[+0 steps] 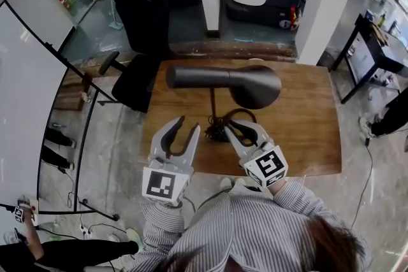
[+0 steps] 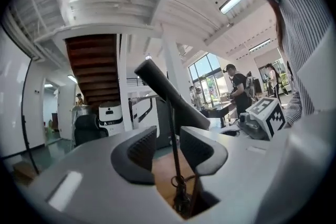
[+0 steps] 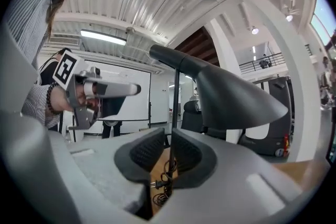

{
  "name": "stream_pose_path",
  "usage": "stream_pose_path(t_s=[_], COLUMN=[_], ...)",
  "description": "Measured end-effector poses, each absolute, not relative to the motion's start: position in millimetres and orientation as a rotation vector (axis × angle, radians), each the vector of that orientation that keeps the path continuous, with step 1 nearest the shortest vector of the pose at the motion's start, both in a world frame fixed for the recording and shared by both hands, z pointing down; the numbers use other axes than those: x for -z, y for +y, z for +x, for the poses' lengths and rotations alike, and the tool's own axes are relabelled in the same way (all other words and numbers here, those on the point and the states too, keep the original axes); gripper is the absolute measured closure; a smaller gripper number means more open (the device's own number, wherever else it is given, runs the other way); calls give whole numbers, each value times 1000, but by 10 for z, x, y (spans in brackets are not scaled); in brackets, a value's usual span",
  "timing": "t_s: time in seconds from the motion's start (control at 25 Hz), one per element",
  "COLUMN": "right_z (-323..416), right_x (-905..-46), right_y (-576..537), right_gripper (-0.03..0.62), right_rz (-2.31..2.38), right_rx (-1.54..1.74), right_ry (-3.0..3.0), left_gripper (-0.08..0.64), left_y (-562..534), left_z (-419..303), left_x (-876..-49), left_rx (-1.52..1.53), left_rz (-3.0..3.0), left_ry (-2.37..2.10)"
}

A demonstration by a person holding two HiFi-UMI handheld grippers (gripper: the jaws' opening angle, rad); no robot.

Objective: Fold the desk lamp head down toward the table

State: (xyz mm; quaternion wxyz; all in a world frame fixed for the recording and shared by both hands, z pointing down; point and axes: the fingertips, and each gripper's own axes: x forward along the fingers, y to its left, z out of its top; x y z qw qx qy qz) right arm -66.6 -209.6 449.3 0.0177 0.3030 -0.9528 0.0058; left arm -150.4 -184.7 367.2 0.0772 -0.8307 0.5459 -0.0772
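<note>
Now the lamp (image 1: 223, 78): it is black and stands on the brown worktop (image 1: 306, 118), near the middle, just past my two hand-held grippers.
Lamp head (image 1: 256, 87): it sits up high on top of the stem and lies flat, level with the worktop. The wide shade end is on my right. The long thin end pokes out to my left.
Stem (image 1: 212, 108): it is thin and stands straight up under the head.
Cord (image 1: 237, 114): it is black and lies bunched in loops at the foot of the lamp.
Left hand-held gripper (image 1: 188, 124): my jaws are spread apart with nothing between them. It is over the near edge of the worktop, to the left of the stem, and does not touch the lamp. In the left gripper view I see the stem through the gap, farther off.
Right hand-held gripper (image 1: 238, 125): my jaws are close to each other with a thin gap left, not pressed together. It is just beside the cord loops at the foot of the lamp. In the right gripper view the stem shows in the gap, but the pads do not press on it.
Chair (image 1: 137, 35): a black office chair is by the far left corner of the worktop.
Board (image 1: 25, 105): a big white board on a stand is on the floor to my left.
</note>
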Motion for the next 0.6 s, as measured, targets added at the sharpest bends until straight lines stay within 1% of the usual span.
stream_pose_path(t_s=[0.12, 0.24, 0.32, 0.44, 0.6], right_z=[-655, -640, -619, -582, -581], right_x=[-4494, -4549, -4577, -4604, -4670], right_y=[-2046, -1983, -1938, -1897, -1853], right_gripper=[548, 552, 567, 586, 591], right_rz=[914, 878, 863, 853, 821], right_rx=[-76, -102, -120, -150, -199], right_ry=[-2982, -2979, -2978, -2984, -2981], left_gripper=[420, 456, 500, 543, 554], left_y=[-1830, -1806, -1792, -1770, -1739], left_z=[-1315, -1171, -1111, -1064, -1065], left_x=[-4039, -4291, -4372, -4493, -4587], left_rx=[294, 299, 253, 161, 20], left_rz=[-2599, -2675, -2716, -2793, -2866], left_ry=[1604, 1617, 1652, 1711, 1785])
